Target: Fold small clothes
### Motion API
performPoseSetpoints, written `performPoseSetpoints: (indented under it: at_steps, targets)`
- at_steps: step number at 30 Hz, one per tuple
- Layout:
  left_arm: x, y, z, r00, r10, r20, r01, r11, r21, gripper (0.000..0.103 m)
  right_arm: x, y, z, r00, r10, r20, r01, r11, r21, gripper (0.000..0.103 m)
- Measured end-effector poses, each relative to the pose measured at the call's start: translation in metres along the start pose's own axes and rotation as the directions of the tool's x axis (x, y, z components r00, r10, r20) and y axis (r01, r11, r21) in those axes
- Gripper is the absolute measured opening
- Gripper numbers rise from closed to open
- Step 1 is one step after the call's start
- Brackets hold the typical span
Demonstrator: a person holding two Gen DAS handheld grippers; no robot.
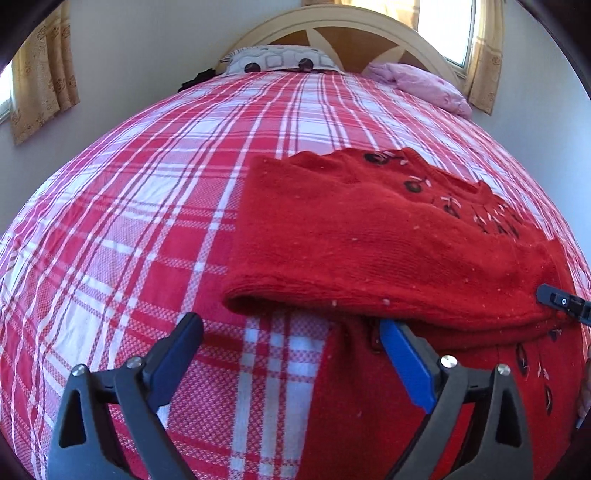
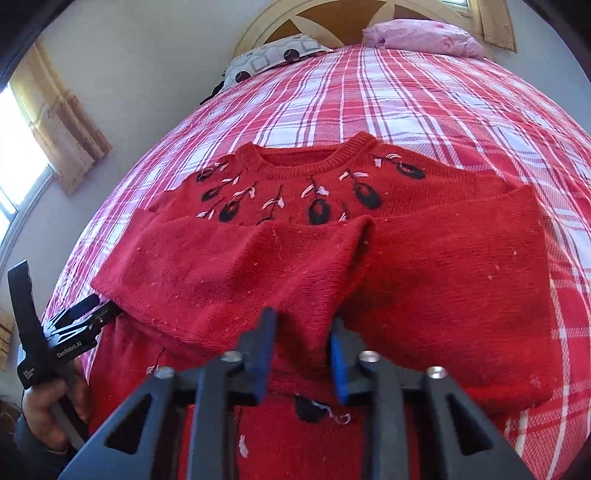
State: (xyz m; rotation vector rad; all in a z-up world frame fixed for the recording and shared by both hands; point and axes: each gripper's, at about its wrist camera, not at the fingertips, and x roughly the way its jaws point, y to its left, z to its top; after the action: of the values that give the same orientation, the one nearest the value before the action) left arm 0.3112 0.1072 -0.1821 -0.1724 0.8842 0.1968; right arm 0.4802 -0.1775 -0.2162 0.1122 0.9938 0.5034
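Observation:
A small red knitted sweater (image 2: 295, 266) with black and pink embroidery lies on the plaid bed, neck towards the headboard, both sleeves folded across its front. It also shows in the left wrist view (image 1: 369, 236). My left gripper (image 1: 291, 332) is open at the sweater's left edge, its right finger under the folded left sleeve; it appears in the right wrist view (image 2: 92, 310). My right gripper (image 2: 303, 339) is shut on the cuff of the folded left sleeve at the sweater's middle. Its tip shows in the left wrist view (image 1: 561, 301).
The red and white plaid bedspread (image 1: 147, 221) covers the bed. A patterned pillow (image 1: 280, 61) and a pink pillow (image 1: 424, 85) lie by the wooden headboard (image 1: 351, 33). Curtained windows stand on both sides.

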Motion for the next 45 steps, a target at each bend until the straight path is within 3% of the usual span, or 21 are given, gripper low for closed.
performPoseSetpoints:
  at_steps: [15,29,33,35,40,43,45]
  targets:
    - [0.007,0.007,-0.001,0.998,0.044,-0.040,-0.046,0.998,-0.035,0.103,-0.063,-0.041,0.007,0.988,-0.089,0.129,0.089,0.996,0.006,0.009]
    - [0.009,0.007,0.000,0.998,0.051,-0.044,-0.052,0.998,-0.030,0.103,-0.074,-0.089,-0.003,0.973,-0.194,0.127,0.184,0.979,0.083,0.009]
    - [0.009,0.007,0.000,0.998,0.048,-0.043,-0.049,0.998,-0.030,0.103,-0.059,-0.097,-0.009,0.980,-0.180,0.078,0.174,0.981,0.080,0.009]
    - [0.006,0.008,-0.001,0.999,0.041,-0.035,-0.042,0.999,-0.032,0.102,-0.061,-0.091,-0.013,0.978,-0.183,0.104,0.178,0.983,0.048,0.009]
    - [-0.030,-0.011,-0.013,0.999,-0.008,0.032,0.007,0.999,0.033,0.102,-0.061,-0.072,-0.011,0.974,-0.199,0.104,0.204,0.978,-0.035,0.010]
    - [-0.039,-0.047,-0.019,0.999,-0.050,0.011,0.048,0.985,0.165,0.103,-0.056,-0.076,-0.004,0.980,-0.180,0.090,0.181,0.984,0.000,0.010]
    - [-0.032,-0.069,-0.018,1.000,-0.004,0.023,-0.002,0.968,0.251,0.103,-0.053,-0.083,-0.003,0.982,-0.172,0.079,0.170,0.985,0.038,0.010]
